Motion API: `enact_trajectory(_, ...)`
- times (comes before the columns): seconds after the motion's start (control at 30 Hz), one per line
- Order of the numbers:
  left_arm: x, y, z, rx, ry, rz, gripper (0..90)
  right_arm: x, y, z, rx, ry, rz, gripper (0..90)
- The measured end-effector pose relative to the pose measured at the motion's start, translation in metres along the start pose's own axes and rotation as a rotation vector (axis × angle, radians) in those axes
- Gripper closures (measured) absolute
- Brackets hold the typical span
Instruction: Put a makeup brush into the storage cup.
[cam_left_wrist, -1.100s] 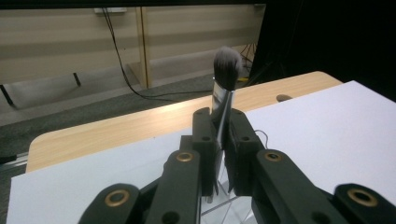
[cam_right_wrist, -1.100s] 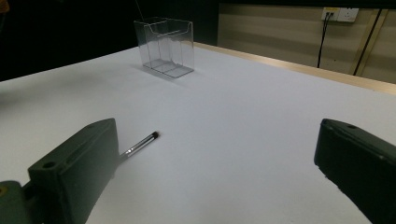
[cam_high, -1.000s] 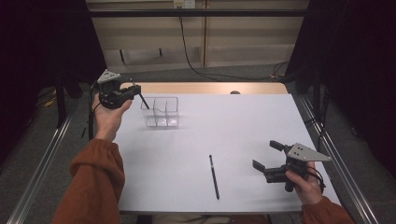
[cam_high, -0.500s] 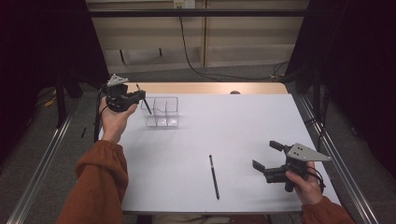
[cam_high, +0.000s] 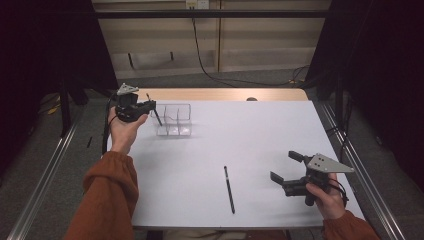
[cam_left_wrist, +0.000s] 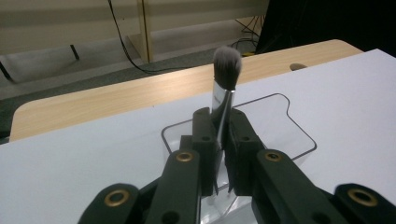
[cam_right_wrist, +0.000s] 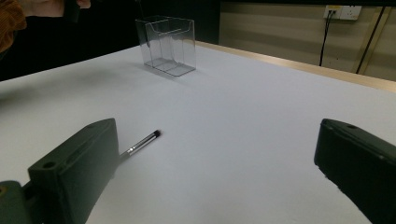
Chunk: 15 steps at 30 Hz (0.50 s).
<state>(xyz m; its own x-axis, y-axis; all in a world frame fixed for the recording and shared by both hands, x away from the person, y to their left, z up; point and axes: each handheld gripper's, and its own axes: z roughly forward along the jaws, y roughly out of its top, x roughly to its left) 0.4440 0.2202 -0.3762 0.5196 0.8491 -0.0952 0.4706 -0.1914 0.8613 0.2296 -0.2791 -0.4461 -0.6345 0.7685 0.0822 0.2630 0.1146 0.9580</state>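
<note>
My left gripper (cam_high: 148, 105) is shut on a makeup brush (cam_high: 157, 118) and holds it just above the left end of a clear plastic organizer (cam_high: 175, 120). In the left gripper view the grey bristle head (cam_left_wrist: 227, 60) points up past the gripper (cam_left_wrist: 223, 140), and the handle hangs down over the organizer (cam_left_wrist: 299, 135). A thin black brush (cam_high: 229, 189) lies flat on the white table near the front. To its right my right gripper (cam_high: 286, 169) hovers open with nothing in it. From the right gripper (cam_right_wrist: 217, 140) I see the thin brush (cam_right_wrist: 140, 142) and the organizer (cam_right_wrist: 166, 44).
The white tabletop (cam_high: 250, 140) ends in a wooden strip (cam_high: 225, 94) at the far edge. Metal rails (cam_high: 350, 150) run along both sides. A black cable (cam_high: 210, 65) hangs over the wall panels behind.
My left gripper has carried the makeup brush down and a little to the right, closer to the organizer. The right gripper and the thin brush have stayed put.
</note>
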Motion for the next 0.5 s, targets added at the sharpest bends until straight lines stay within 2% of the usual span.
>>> enact_trajectory(0.13,-0.0006,-0.0015,0.0022,-0.007,-0.014,-0.002,82.7,0.0000,0.0000,-0.0001,0.000,0.001,0.001,0.0)
enact_trajectory(0.2,-0.0010,-0.0020,0.0031,-0.015,-0.017,0.005,71.9,0.0001,0.0000,-0.0001,0.000,0.002,0.001,0.0)
enact_trajectory(0.27,-0.0010,-0.0029,0.0045,-0.018,-0.015,0.009,65.8,0.0001,0.0000,0.0000,0.000,0.003,0.001,0.0)
enact_trajectory(0.5,-0.0003,-0.0046,0.0053,-0.030,0.013,0.005,36.0,0.0000,0.0000,-0.0002,0.000,0.005,0.003,0.0)
